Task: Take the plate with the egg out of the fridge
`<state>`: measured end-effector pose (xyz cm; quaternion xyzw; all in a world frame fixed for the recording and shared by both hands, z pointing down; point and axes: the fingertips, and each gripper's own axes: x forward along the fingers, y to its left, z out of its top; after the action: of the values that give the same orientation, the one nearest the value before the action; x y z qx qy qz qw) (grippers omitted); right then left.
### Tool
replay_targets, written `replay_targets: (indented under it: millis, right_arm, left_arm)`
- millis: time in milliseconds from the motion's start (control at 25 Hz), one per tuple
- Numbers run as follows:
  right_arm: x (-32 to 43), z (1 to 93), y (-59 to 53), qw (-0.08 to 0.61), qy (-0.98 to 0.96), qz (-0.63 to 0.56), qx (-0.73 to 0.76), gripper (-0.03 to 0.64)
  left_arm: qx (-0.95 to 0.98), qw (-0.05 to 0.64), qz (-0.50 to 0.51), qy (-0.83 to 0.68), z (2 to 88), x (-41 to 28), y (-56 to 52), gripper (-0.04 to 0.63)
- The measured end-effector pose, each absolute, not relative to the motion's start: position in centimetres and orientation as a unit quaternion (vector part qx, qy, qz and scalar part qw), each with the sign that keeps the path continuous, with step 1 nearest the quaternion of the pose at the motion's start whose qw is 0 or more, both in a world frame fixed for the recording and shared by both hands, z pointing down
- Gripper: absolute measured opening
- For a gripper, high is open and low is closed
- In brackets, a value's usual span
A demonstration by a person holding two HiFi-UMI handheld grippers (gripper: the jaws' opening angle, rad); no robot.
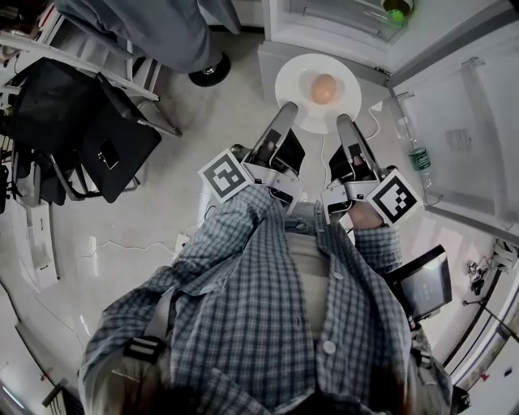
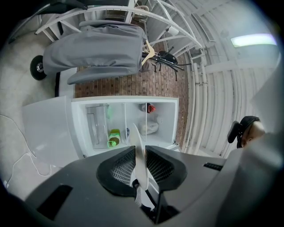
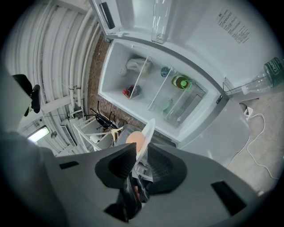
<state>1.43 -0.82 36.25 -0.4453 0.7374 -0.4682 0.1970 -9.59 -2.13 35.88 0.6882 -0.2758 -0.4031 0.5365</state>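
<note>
The white plate [image 1: 350, 74] sits level in front of the open fridge [image 1: 328, 23], outside its compartments and above the pale floor [image 1: 219, 121]. The brown egg [image 1: 323, 88] lies at the plate's centre. Both tools hold the plate by its near rim. The left gripper [image 1: 286, 109] has its jaws pinching the rim on the left; in the left gripper view the plate runs edge-on between the two ribbed pads, which press on it from either side. The right gripper [image 1: 344, 121] is clamped on the rim just beside it to the right; in the right gripper view the plate's edge stands between the jaws with the egg showing above one of them.

Behind the plate, a green container [image 1: 396, 12] sits on a fridge shelf. The fridge door [image 1: 466, 97] stands swung open to the right, with a clear bottle [image 1: 418, 160] in its rack. To the upper left a black shoe [image 1: 210, 74] rests on the floor.
</note>
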Motion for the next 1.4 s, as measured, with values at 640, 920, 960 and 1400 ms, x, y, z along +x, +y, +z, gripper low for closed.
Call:
replay_targets:
  millis: [640, 920, 960, 1400]
  right_arm:
    - [2.7, 35.4, -2.0, 0.205, 0.745, -0.464, -0.433, 0.078]
    - [3.4, 35.4, -2.2, 0.209, 0.741, -0.461, -0.441, 0.077]
    - [3.4, 35.3, -2.3, 0.209, 0.742, -0.459, -0.442, 0.077]
    - [3.8, 35.3, -2.5, 0.212, 0.737, -0.463, -0.444, 0.076]
  left_arm:
    - [0.684, 0.533, -0.41, -0.282, 35.7, -8.3, -2.8, 0.077]
    - [0.685, 0.537, -0.409, -0.275, 35.7, -7.6, -3.2, 0.077]
    - [0.685, 0.537, -0.409, -0.274, 35.7, -7.5, -3.2, 0.077]
    - [0.685, 0.538, -0.409, -0.273, 35.6, -7.1, -3.5, 0.077]
